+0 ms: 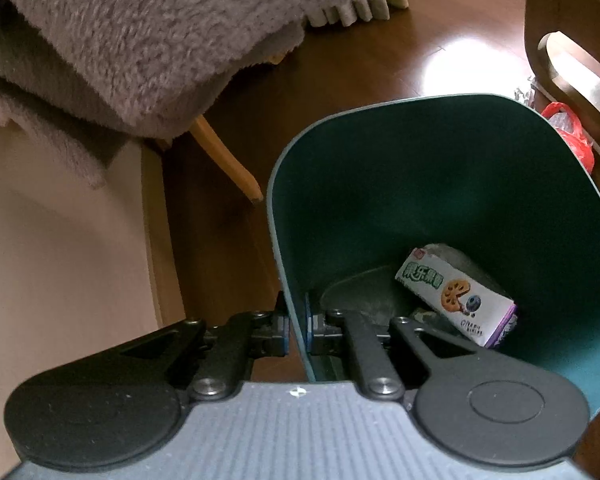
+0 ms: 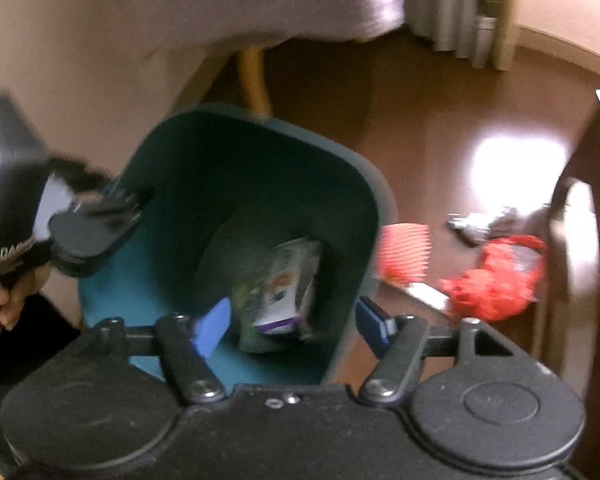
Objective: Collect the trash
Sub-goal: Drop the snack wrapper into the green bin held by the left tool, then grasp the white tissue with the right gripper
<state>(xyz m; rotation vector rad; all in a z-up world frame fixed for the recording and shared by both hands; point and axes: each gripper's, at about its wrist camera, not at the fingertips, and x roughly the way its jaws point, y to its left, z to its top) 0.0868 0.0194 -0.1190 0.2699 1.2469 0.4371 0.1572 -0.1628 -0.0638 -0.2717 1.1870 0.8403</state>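
A dark green trash bin (image 1: 440,184) stands tilted on the wooden floor. My left gripper (image 1: 298,330) is shut on the bin's near rim, one finger inside and one outside. A white snack box (image 1: 456,298) lies at the bottom of the bin, on crumpled wrappers. In the blurred right wrist view my right gripper (image 2: 296,324) is open and empty above the bin (image 2: 236,184), its blue pads (image 2: 212,326) spread wide, with the box (image 2: 284,292) between them below. My left gripper also shows there on the bin's left rim (image 2: 100,220).
A red plastic bag (image 2: 496,280) (image 1: 572,136), a red ribbed item (image 2: 404,252) and a shiny wrapper (image 2: 480,224) lie on the floor right of the bin. A chair with a fluffy grey cover (image 1: 120,40) and wooden leg (image 1: 224,160) stands behind. A wooden furniture frame (image 1: 572,52) is at right.
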